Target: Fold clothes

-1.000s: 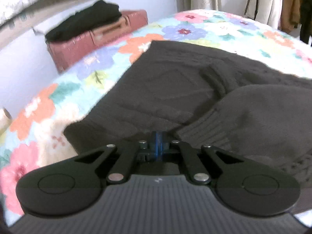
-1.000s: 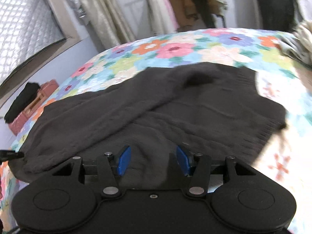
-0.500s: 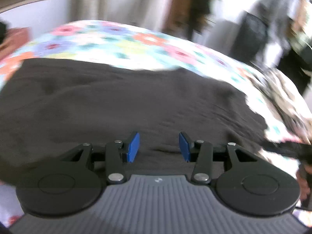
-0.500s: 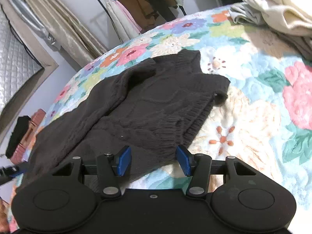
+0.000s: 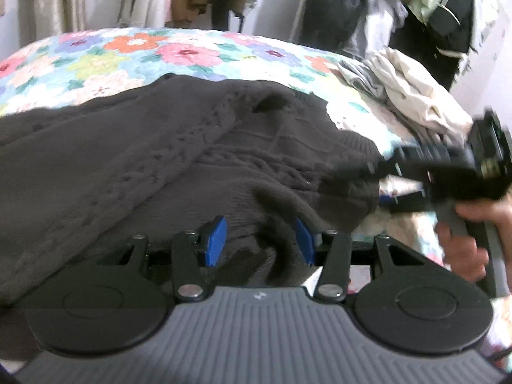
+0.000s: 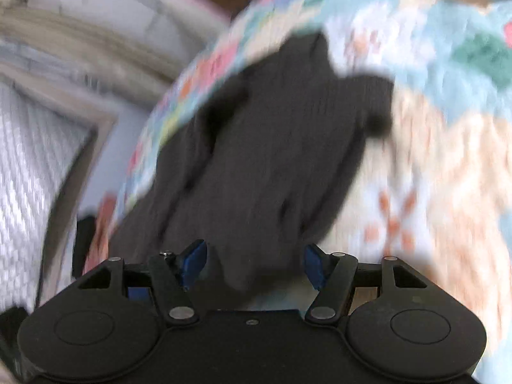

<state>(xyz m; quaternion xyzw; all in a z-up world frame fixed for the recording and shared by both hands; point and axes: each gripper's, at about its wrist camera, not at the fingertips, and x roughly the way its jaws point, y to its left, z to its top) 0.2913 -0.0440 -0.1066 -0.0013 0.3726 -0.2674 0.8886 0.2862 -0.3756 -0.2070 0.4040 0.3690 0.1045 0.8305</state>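
Note:
A dark brown knit sweater (image 5: 160, 166) lies spread on the floral bedspread (image 5: 134, 54). My left gripper (image 5: 260, 240) hovers low over its near part, open, and a raised fold of the knit runs up between the blue pads (image 5: 216, 240) without being pinched. My right gripper (image 5: 380, 182), held by a hand (image 5: 464, 243), reaches in from the right at the sweater's ribbed corner. The right wrist view is blurred. There the right gripper (image 6: 255, 264) is open with the near corner of the sweater (image 6: 281, 147) lying between its jaws.
A pile of pale clothes (image 5: 409, 96) sits on the bed at the right. Dark and tan garments (image 5: 336, 6) hang behind the bed. A quilted panel (image 6: 32, 176) and a reddish case (image 6: 102, 224) lie off the bed's left side.
My left gripper, shut over the sweater's edge a second ago, has opened and swung right across the garment. My right gripper has dropped, rolled and closed in on the sweater's corner.

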